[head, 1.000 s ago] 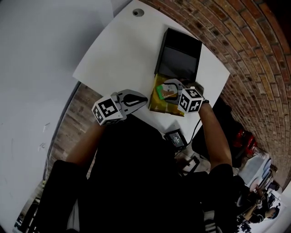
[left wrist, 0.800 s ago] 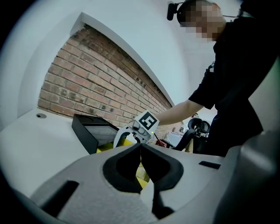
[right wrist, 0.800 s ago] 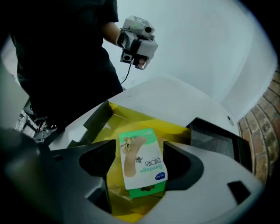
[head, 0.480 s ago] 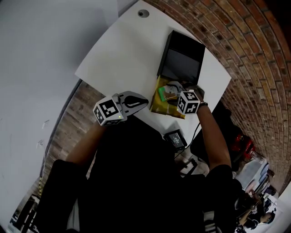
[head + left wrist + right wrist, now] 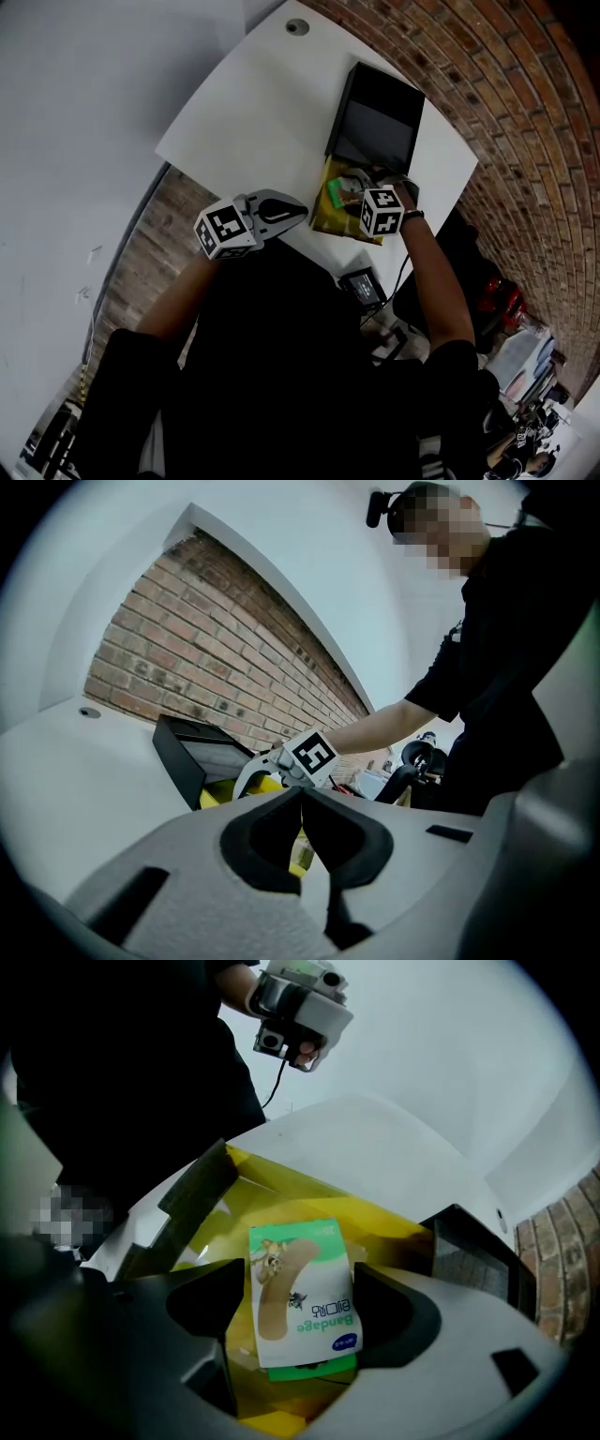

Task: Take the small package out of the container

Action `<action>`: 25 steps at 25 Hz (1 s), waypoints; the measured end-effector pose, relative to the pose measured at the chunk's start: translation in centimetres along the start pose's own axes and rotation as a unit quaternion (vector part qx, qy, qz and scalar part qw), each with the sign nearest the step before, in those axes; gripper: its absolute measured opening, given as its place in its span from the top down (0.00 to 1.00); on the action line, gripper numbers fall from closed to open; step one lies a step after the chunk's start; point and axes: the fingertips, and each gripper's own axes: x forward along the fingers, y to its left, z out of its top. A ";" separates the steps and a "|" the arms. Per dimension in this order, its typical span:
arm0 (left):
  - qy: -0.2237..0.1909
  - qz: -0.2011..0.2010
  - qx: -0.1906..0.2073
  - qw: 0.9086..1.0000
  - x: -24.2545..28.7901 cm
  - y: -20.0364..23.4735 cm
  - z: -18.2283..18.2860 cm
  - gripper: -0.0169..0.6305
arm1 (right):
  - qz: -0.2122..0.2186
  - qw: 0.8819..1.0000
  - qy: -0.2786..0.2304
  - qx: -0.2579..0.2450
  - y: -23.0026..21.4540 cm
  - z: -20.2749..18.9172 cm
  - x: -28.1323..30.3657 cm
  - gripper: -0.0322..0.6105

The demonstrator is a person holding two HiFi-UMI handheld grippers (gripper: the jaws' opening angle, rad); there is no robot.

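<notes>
1. Small package [image 5: 305, 1293]: flat white sachet with green edging, printed with a plaster picture and the word "Bandage". You have it lying face up inside the container, between the spread jaws of your right gripper [image 5: 300, 1309].
2. Container [image 5: 309, 1196]: yellow, open-topped, on the white table [image 5: 253, 112] near its edge.

Right gripper [image 5: 298, 1314] sank into yellow container [image 5: 309, 1190]; fingers [image 5: 403, 1316] just widened around bandage package [image 5: 300, 1279].
</notes>
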 end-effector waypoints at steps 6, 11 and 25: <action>-0.011 0.001 -0.020 1.000 -0.3 -0.2 -0.5 0.95 | 0.006 1.000 0.017 0.002 -0.1 -0.1 0.2 0.41; -0.018 -0.002 -0.030 0.999 -0.3 -0.4 -0.6 0.95 | 0.012 0.999 0.030 -0.004 -0.2 -0.1 0.2 0.41; -0.021 0.007 -0.037 0.999 -0.8 -0.7 -0.4 0.95 | -0.029 0.999 -0.010 0.014 -0.8 1.4 -1.9 0.43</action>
